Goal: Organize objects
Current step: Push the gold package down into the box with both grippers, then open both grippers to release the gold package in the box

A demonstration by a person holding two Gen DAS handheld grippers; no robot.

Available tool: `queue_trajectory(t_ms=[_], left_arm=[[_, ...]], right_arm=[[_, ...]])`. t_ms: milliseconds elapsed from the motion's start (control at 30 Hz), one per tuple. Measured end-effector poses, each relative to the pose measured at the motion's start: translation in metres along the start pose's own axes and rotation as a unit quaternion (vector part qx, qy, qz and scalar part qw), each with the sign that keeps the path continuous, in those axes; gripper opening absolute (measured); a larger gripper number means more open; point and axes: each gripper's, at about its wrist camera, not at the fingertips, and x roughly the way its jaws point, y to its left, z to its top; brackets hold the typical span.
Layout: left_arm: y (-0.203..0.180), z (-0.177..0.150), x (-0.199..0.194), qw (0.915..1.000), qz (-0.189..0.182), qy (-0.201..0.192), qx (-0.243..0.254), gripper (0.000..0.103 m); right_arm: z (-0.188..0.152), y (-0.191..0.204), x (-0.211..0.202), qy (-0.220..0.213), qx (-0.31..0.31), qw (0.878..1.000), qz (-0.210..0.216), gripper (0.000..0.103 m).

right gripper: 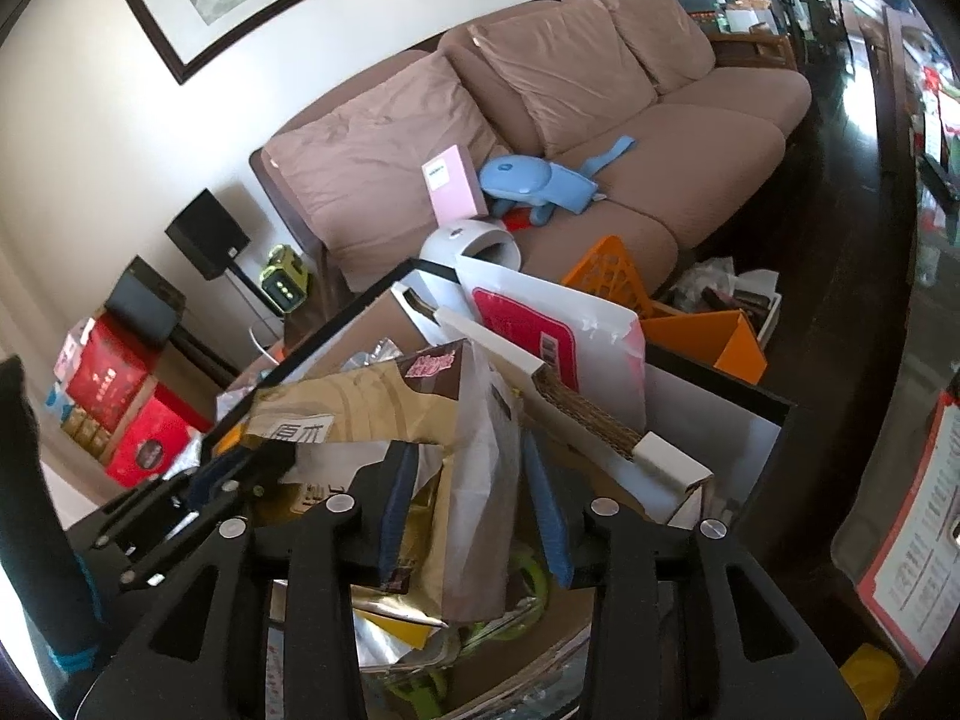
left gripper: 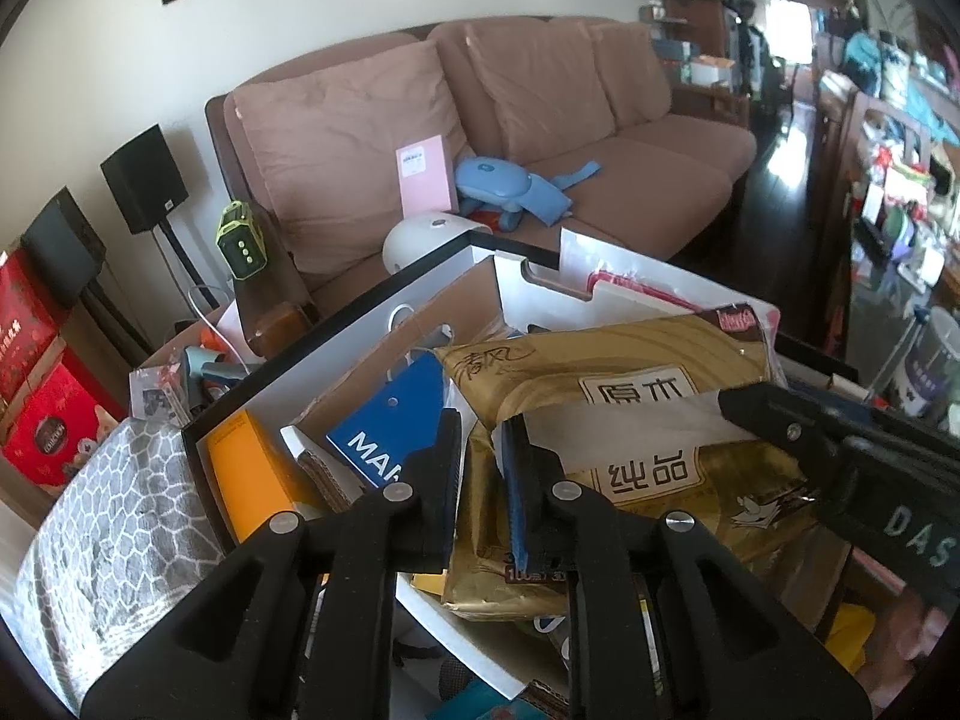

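A gold tissue pack (left gripper: 636, 360) with a white band lies tilted over a crowded black-rimmed box (left gripper: 336, 324). My left gripper (left gripper: 480, 438) is shut on the pack's near left edge, which sits pinched between the blue pads. In the right wrist view the pack (right gripper: 372, 396) hangs end-on between the jaws of my right gripper (right gripper: 465, 450). Its left pad touches the gold wrap, while a thin dark gap shows beside the right pad, so that gripper is open around it. The left gripper (right gripper: 240, 468) shows at the left there, clamped on the pack's far end.
The box also holds a blue card (left gripper: 390, 420), an orange carton (left gripper: 252, 480), cardboard flaps (right gripper: 588, 414) and a white bag with a red patch (right gripper: 528, 324). Behind stands a brown sofa (left gripper: 600, 180). An orange basket (right gripper: 612, 270) sits right of the box, a grey patterned cushion (left gripper: 120, 510) left.
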Motion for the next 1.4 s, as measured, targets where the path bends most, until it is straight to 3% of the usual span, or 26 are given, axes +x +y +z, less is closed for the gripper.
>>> queue_trajectory(t_ms=[300,433,967,1100,1400], left_arm=[[0.005,0.001,-0.002,0.9998,-0.005,-0.003,-0.018,0.019],[0.002,0.000,-0.003,0.9998,0.017,-0.008,-0.010,0.031],[0.001,0.001,-0.006,0.9998,0.016,-0.012,-0.009,0.032],[0.002,-0.001,-0.006,0.9997,0.020,-0.013,-0.006,0.038],[0.001,-0.001,-0.012,0.9991,0.031,-0.028,-0.001,0.038]], right_arm=[[-0.002,0.003,0.005,0.008,-0.020,1.000,-0.017,0.037],[-0.004,0.010,0.010,0.015,-0.045,0.998,-0.040,0.037],[-0.006,0.011,0.016,0.023,-0.062,0.997,-0.048,0.040],[-0.005,0.010,0.016,0.022,-0.059,0.997,-0.046,0.040],[-0.002,0.012,0.004,-0.007,-0.058,0.998,-0.029,0.042]])
